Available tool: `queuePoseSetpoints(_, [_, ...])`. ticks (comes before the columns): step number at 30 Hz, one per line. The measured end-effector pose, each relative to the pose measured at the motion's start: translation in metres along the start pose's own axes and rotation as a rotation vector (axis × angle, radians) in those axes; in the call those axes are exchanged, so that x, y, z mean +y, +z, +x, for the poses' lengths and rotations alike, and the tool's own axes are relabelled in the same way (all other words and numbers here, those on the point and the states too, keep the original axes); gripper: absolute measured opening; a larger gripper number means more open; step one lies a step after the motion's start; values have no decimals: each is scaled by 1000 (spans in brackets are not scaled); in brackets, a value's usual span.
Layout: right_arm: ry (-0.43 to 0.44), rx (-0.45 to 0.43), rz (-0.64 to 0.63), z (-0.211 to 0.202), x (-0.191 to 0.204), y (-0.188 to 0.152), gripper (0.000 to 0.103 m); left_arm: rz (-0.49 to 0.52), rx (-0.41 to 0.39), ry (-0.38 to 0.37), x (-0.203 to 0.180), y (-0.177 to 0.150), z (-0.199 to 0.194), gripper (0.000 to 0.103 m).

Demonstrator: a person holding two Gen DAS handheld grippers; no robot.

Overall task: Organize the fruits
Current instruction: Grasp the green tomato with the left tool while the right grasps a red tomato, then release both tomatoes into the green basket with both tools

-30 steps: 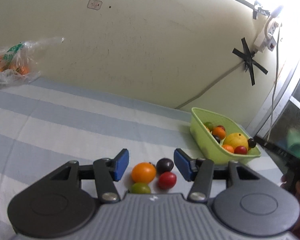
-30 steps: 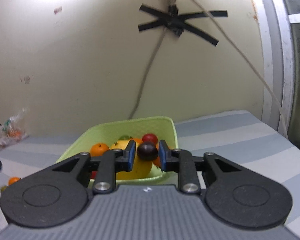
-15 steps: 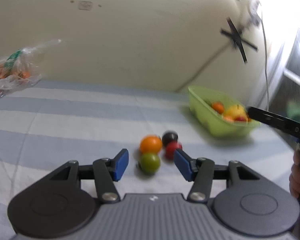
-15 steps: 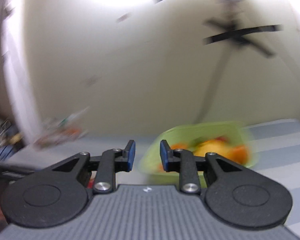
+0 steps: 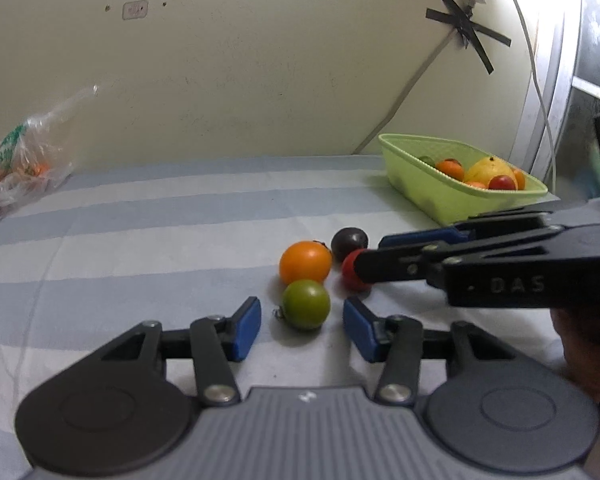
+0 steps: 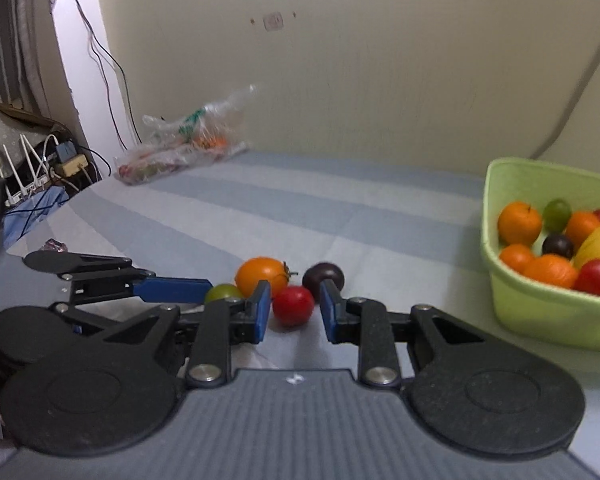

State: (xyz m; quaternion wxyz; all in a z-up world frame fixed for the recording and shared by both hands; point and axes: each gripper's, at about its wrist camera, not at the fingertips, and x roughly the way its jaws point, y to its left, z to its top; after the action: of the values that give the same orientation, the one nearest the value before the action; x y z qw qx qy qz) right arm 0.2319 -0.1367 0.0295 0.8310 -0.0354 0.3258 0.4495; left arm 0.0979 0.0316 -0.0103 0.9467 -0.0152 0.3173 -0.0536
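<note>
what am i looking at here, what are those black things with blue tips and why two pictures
No robot arm here: a person holds a hand tool in each hand, each with two blue-padded fingers and a camera behind them. That is why each picture shows its own tool at the bottom.

The left gripper has its fingers on either side of a green tomato without touching it; they have just been closing. The right gripper frames a red tomato, also not gripped. Nothing is held yet. Each tool also shows in the other's picture, coming in from the side.

On the striped cloth there are also an orange tomato and a dark fruit. The green basket already holds sorted fruit. A plastic bag lies by the wall.
</note>
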Motion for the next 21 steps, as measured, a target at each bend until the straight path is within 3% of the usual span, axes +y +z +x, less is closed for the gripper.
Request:
queuePoseSetpoints(4, [24, 44, 33, 5, -5, -4, 31, 14, -10, -6, -1, -1, 0, 27])
queuePoseSetpoints(10, [31, 22, 31, -7, -4, -5, 26, 7, -12, -46, -5, -2, -8, 26])
queuePoseSetpoints(14, [19, -53, 20, -30, -5, -3, 26, 23, -55, -99, -16, 11, -22, 26])
queuePoseSetpoints(17, [-40, -133, -6, -54, -13, -3, 26, 20, -92, -161, -27, 39, -21, 26])
queuePoseSetpoints(21, [-205, -254, -23, -83, -39, -2, 26, 19, -103, -250, -49, 78, 3, 26])
